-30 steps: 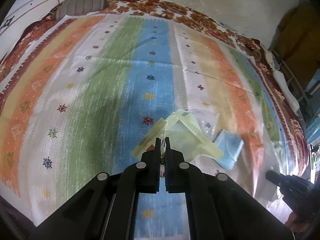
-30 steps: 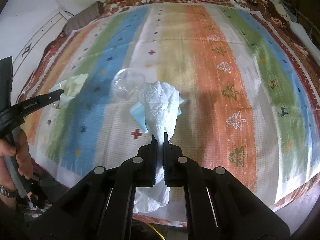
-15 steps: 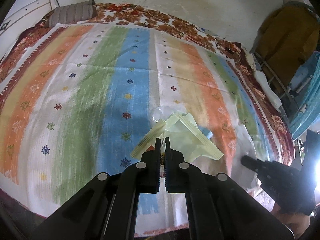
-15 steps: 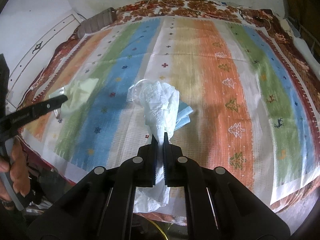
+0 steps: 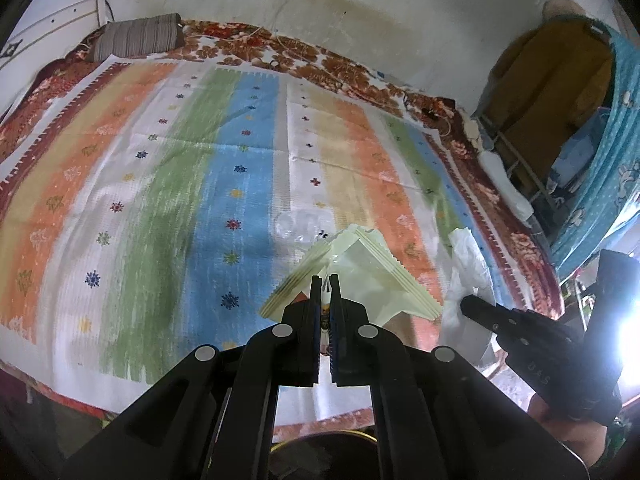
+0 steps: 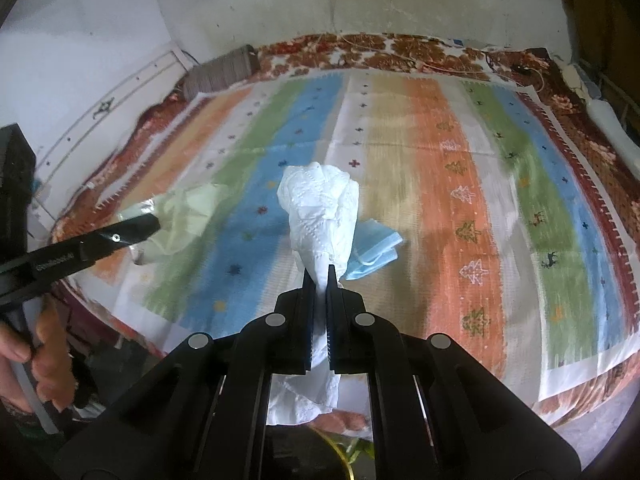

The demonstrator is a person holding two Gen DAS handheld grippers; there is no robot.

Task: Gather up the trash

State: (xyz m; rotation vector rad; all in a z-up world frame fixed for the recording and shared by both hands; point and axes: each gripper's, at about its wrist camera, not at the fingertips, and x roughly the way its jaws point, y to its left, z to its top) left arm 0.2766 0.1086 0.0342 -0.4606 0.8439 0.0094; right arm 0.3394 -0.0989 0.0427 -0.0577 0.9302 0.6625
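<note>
Trash higher above the striped bedspread (image 5: 168, 184) than before: wrapper (image 5: 372, 276) pinched in left fingers (image 5: 316, 300), tissue (image 6: 324, 216) in right fingers (image 6: 308, 292).

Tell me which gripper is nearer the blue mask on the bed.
Right. The right gripper, shut on a tissue, hangs just beside the mask; the left gripper, holding a wrapper, is farther off.

Matt woven cloth bedspread (image 6: 440, 168), crumpled embossed white tissue paper (image 6: 324, 216), glossy pale-green plastic wrapper (image 5: 360, 264), matt black plastic fingers (image 5: 316, 304).
</note>
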